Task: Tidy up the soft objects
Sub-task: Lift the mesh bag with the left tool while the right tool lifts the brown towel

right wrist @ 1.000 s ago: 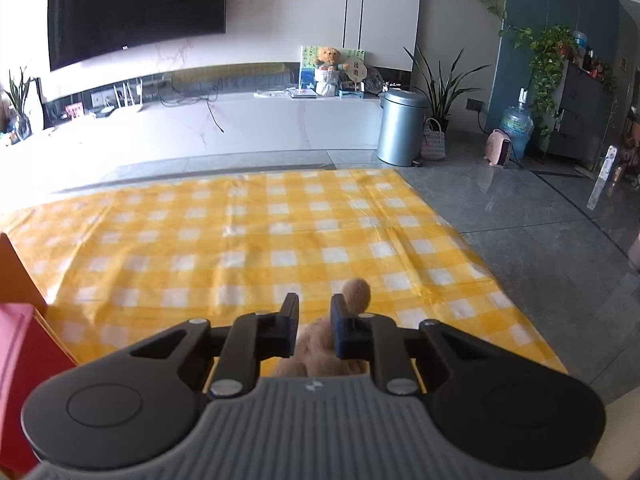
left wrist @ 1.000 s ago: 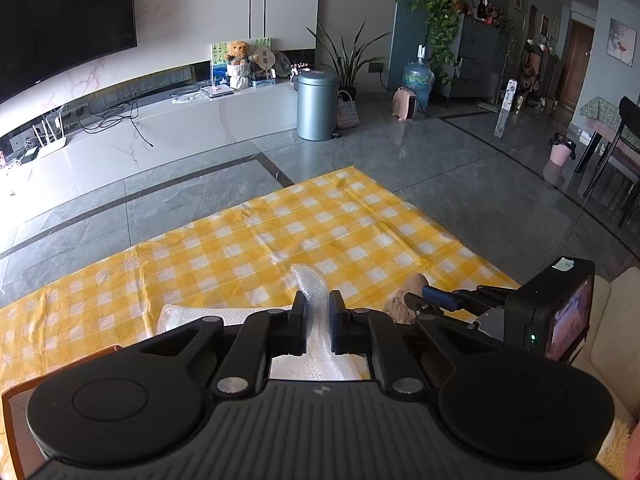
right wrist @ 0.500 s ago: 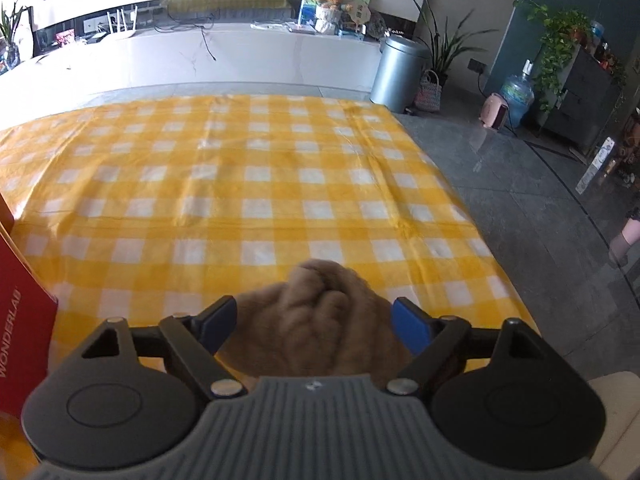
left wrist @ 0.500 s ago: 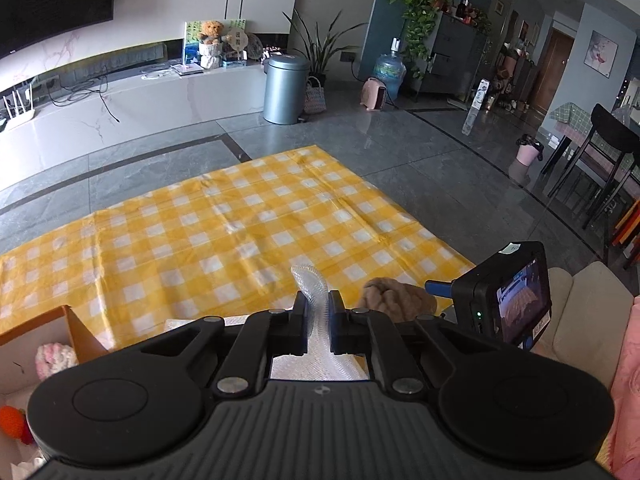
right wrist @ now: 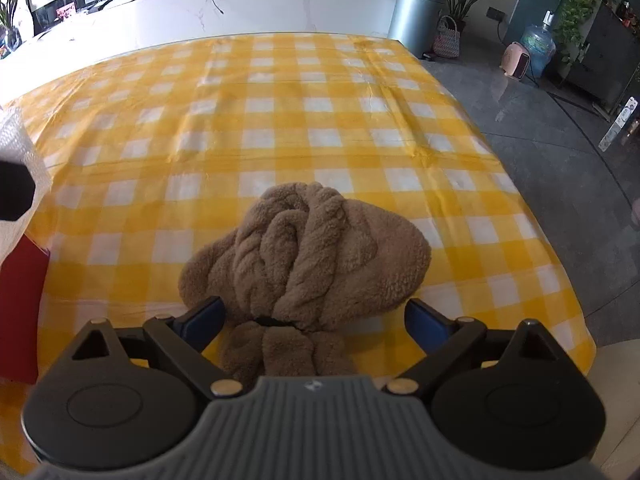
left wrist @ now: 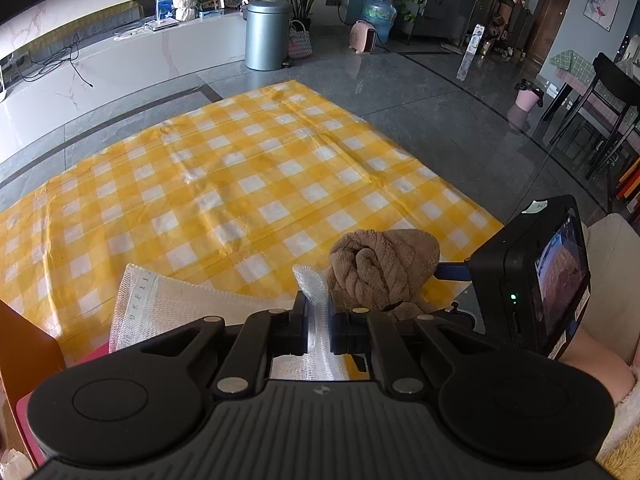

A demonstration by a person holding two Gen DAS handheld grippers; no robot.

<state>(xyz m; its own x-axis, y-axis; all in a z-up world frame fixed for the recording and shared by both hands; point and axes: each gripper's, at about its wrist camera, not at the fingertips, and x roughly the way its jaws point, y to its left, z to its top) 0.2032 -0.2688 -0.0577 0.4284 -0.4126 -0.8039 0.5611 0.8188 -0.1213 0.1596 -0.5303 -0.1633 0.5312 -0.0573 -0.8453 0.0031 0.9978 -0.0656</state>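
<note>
A brown fleecy bundle (right wrist: 316,252) lies on the yellow checked cloth (right wrist: 280,112) near its front edge. My right gripper (right wrist: 314,318) straddles the bundle's tied near end. Its jaws are opening wide, and the blue pads (right wrist: 206,316) stand off the fleece on both sides. In the left wrist view the same bundle (left wrist: 384,264) sits just right of my left gripper (left wrist: 318,312), which is shut on a fold of white mesh fabric (left wrist: 168,300). The mesh drapes down to the left over the cloth (left wrist: 240,168).
A red box (right wrist: 20,292) and a brown carton edge (left wrist: 24,344) stand at the left by the cloth. A beige cushion (left wrist: 612,264) and a person's wrist (left wrist: 592,364) are at the right. A grey bin (left wrist: 267,34) stands far back on the tiled floor.
The right jaws went from shut on the brown bundle to wide apart, leaving it on the cloth. Both grippers sank and tipped further down. The left keeps its hold on the mesh.
</note>
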